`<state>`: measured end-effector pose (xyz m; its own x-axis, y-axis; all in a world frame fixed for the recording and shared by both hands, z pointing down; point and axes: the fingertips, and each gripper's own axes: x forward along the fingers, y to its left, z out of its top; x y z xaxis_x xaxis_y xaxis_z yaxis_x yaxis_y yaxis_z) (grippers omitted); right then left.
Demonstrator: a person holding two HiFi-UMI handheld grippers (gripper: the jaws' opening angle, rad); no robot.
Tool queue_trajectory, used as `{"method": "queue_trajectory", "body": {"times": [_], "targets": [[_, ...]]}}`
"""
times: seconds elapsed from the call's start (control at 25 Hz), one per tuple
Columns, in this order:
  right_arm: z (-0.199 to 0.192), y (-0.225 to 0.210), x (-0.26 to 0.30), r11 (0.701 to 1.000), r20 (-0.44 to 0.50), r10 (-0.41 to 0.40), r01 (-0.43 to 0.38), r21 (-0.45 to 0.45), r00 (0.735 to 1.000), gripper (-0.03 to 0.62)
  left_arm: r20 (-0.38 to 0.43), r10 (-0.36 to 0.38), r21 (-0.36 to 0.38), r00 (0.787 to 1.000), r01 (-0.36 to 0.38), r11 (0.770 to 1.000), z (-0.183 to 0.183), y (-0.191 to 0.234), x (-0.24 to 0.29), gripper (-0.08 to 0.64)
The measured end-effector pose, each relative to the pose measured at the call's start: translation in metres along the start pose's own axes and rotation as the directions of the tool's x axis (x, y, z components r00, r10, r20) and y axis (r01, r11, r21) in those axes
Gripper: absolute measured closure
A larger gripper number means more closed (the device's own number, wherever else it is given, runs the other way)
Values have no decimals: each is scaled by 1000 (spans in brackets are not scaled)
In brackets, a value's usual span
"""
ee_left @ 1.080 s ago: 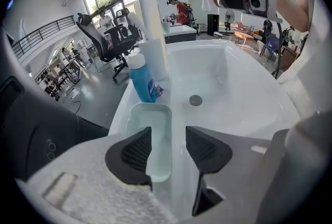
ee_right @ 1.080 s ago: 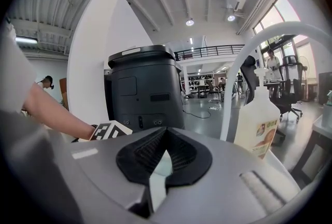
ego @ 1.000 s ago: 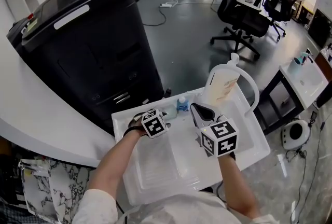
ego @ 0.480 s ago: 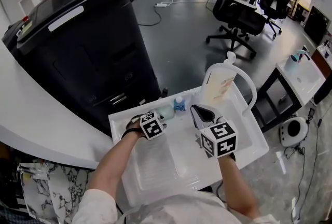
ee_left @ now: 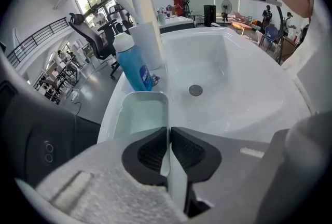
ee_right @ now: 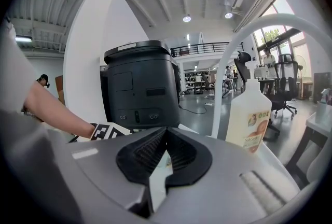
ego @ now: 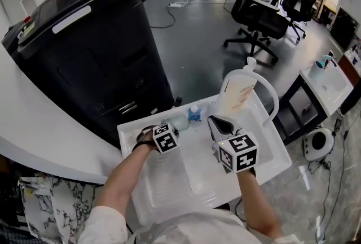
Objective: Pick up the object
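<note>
- The pale soap dish (ee_left: 139, 114) sits on the sink's (ee_left: 244, 88) far-left rim.
- The left gripper's (ee_left: 169, 130) fingers are closing on its thin right wall — light, stiff plastic, probably slick.
- The right gripper's (ee_right: 166, 132) fingers are together, empty.

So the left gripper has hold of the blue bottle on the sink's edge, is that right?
Not quite: the left gripper is closing its jaws on the rim of the pale tray on the sink's edge; the blue bottle stands just beyond, untouched, as the left gripper view shows.
</note>
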<state>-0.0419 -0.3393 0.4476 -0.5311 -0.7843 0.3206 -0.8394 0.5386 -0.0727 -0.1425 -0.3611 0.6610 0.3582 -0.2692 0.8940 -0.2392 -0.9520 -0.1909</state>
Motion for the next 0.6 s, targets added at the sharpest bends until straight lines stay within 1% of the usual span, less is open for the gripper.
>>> {"method": "queue_trajectory", "body": {"times": [0.12, 0.44, 0.6], "targets": [[0, -1, 0, 1000, 1, -3, 3, -1, 1000, 588, 0, 4, 3, 1000, -4, 1000, 0, 0, 0, 537], [1, 1, -1, 1000, 3, 4, -4, 0, 1000, 588, 0, 7, -6, 1000, -7, 1000, -1, -2, -2, 540], [3, 2, -2, 1000, 7, 12, -12, 1, 1000, 588, 11, 22, -14, 1000, -22, 1000, 2, -2, -8, 540]]}}
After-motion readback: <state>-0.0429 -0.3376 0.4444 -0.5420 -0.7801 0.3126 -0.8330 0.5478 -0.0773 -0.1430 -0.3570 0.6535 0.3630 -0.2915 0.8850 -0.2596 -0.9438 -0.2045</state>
